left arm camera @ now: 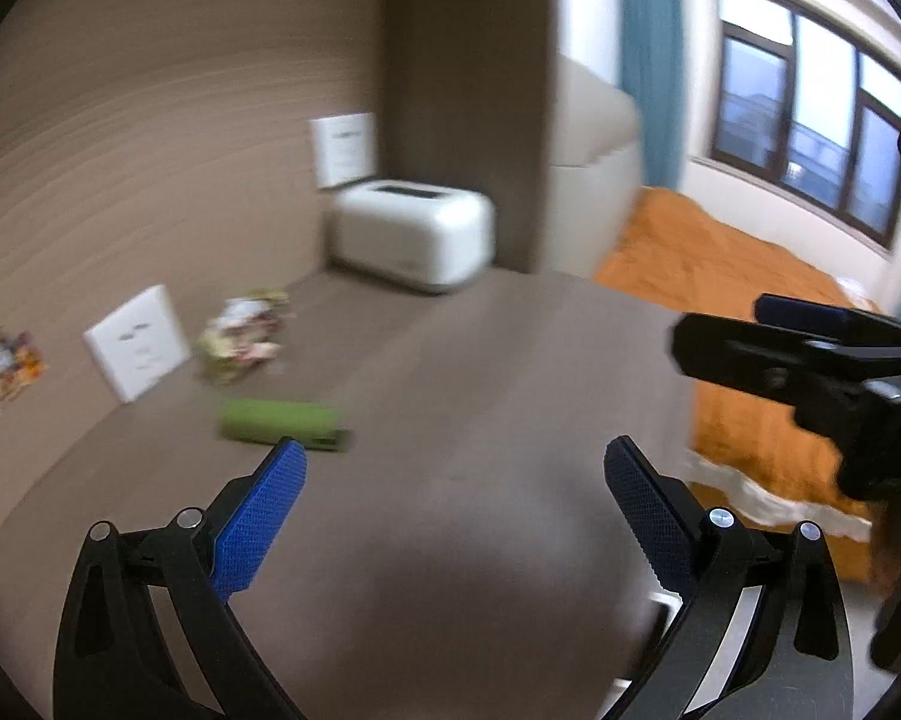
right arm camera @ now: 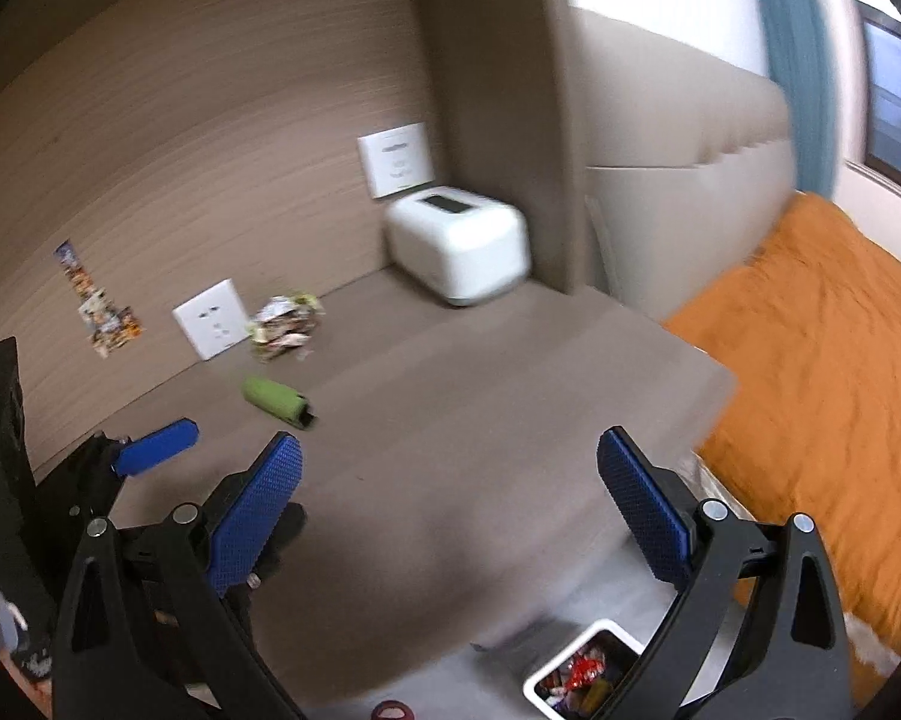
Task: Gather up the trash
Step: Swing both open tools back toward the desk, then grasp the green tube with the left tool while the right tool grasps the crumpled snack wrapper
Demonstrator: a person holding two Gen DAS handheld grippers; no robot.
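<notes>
1. The left gripper is hovering over the brown table with its two blue fingers spread wide, and it is holding nothing.
2. The right gripper is also standing wide open above the same table, and nothing is sitting between its fingers.
3. A green wrapper is lying on the table, a little ahead of both grippers and toward the left; in the left wrist view it is showing just beyond the left finger.
4. A crumpled colourful wrapper is resting farther back, near the wall and just beside a white wall socket.
5. A white box-shaped device is standing in the far corner of the table.
6. A small white bin with some wrappers already inside is sitting low beside the near edge of the table.
7. An orange blanket is covering the bed at the right.
8. Both pictures are somewhat blurred.
</notes>
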